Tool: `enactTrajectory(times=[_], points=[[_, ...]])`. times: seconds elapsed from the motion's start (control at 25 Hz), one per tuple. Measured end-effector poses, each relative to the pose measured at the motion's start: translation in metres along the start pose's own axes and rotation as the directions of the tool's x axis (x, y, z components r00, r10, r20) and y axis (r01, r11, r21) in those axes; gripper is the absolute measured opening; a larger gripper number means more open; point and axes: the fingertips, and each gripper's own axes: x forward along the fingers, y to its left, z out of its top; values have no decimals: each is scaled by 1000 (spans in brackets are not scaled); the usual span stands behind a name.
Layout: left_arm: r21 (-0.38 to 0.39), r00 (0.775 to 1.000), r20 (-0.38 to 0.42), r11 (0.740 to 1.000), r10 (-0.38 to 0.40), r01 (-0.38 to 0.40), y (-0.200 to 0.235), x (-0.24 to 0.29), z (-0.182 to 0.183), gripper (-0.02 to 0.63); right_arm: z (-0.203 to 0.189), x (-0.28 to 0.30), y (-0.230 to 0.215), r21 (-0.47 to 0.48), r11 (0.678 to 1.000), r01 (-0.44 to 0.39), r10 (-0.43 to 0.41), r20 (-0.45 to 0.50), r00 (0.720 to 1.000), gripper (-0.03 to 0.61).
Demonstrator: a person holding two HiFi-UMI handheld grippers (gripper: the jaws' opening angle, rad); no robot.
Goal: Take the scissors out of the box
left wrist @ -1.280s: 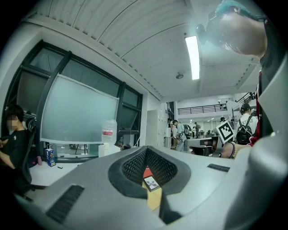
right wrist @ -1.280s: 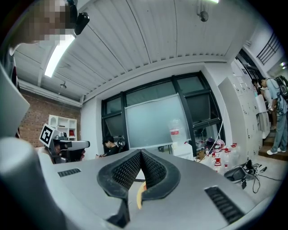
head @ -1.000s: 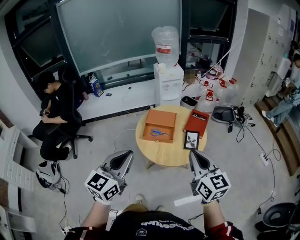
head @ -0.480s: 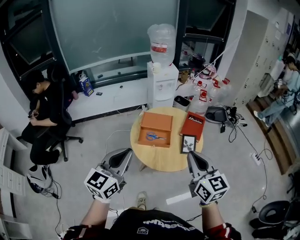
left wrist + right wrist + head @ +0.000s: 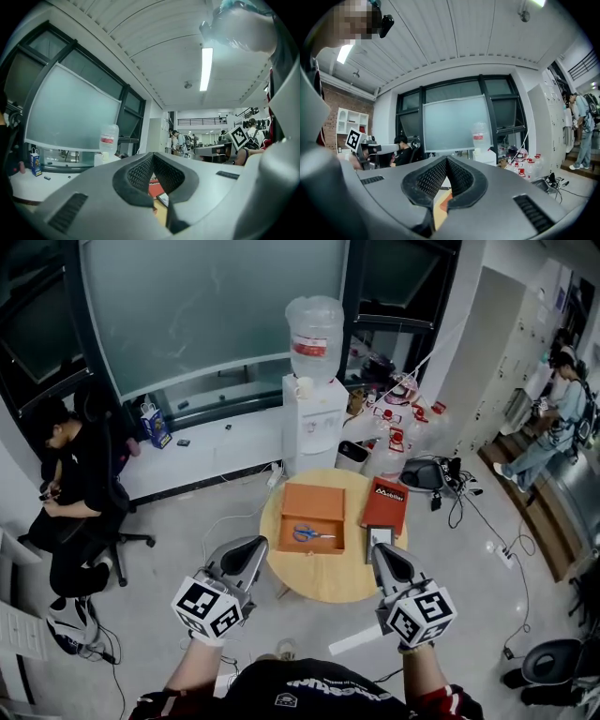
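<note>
An open orange box (image 5: 312, 515) sits on a round wooden table (image 5: 323, 579), and blue-handled scissors (image 5: 313, 534) lie inside it. A red lid or book (image 5: 385, 504) and a small dark frame (image 5: 378, 542) lie to the box's right. My left gripper (image 5: 251, 551) hangs over the floor just short of the table's left edge, shut and empty. At the table's near right edge my right gripper (image 5: 382, 555) is also shut and empty. In the gripper views the left gripper (image 5: 152, 157) and the right gripper (image 5: 446, 161) show pads meeting at the tips.
A water dispenser (image 5: 312, 399) stands behind the table, with several water jugs (image 5: 398, 439) and cables (image 5: 469, 498) to its right. A person sits on an office chair (image 5: 67, 479) at the left. Other people stand at the far right (image 5: 553, 418).
The table and box have come nearer and now sit lower in the head view. Both grippers have advanced toward the table and stay shut.
</note>
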Motion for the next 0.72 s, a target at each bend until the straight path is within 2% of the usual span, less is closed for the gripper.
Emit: enactTrajectory(times=[0.32, 0.72], points=[[-28, 998, 11, 998, -55, 56, 40, 8, -3, 15, 6, 31, 16, -34, 999, 40, -40, -3, 999, 28], [-58, 997, 29, 996, -73, 74, 56, 8, -7, 15, 5, 48, 20, -24, 998, 66, -66, -18, 998, 28]])
